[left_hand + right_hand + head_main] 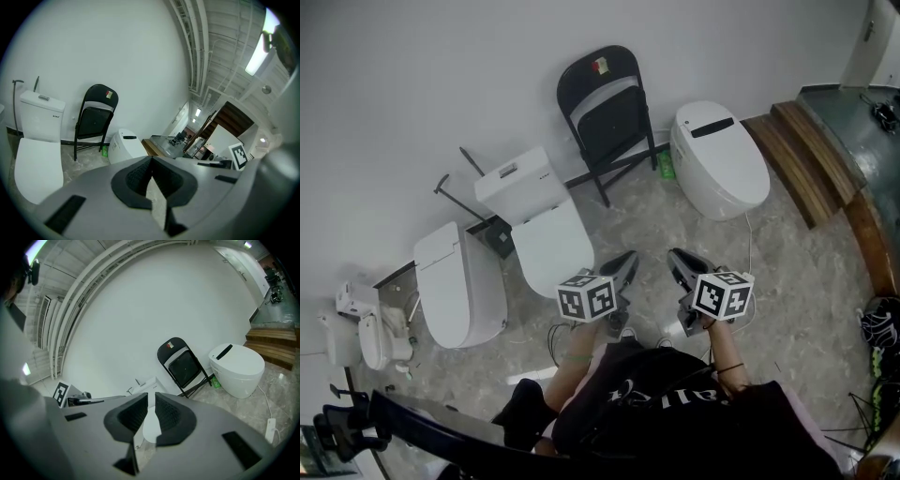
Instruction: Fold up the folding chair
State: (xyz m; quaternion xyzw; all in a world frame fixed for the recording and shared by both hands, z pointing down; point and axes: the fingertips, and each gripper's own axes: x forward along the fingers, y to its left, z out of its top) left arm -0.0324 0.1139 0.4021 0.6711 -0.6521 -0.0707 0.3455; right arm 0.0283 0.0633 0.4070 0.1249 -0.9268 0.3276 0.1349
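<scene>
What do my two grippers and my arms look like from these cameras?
The left gripper and the right gripper match: grey moulded bodies and black ribbed pads. Each carries a white cube with black square markers. The person wears a black top with pale lettering, forearms uncovered, and a dark band on the right wrist.

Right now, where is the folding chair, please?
Head view, top centre: the folding chair stands against the wall, between the tank toilet and oval toilet.

Nothing here is legible to me: the sticker (600,66) on the folding chair (607,117), the small mark (55,117) on the toilet tank (40,110), the lettering (661,397) on my shirt (750,427).
</scene>
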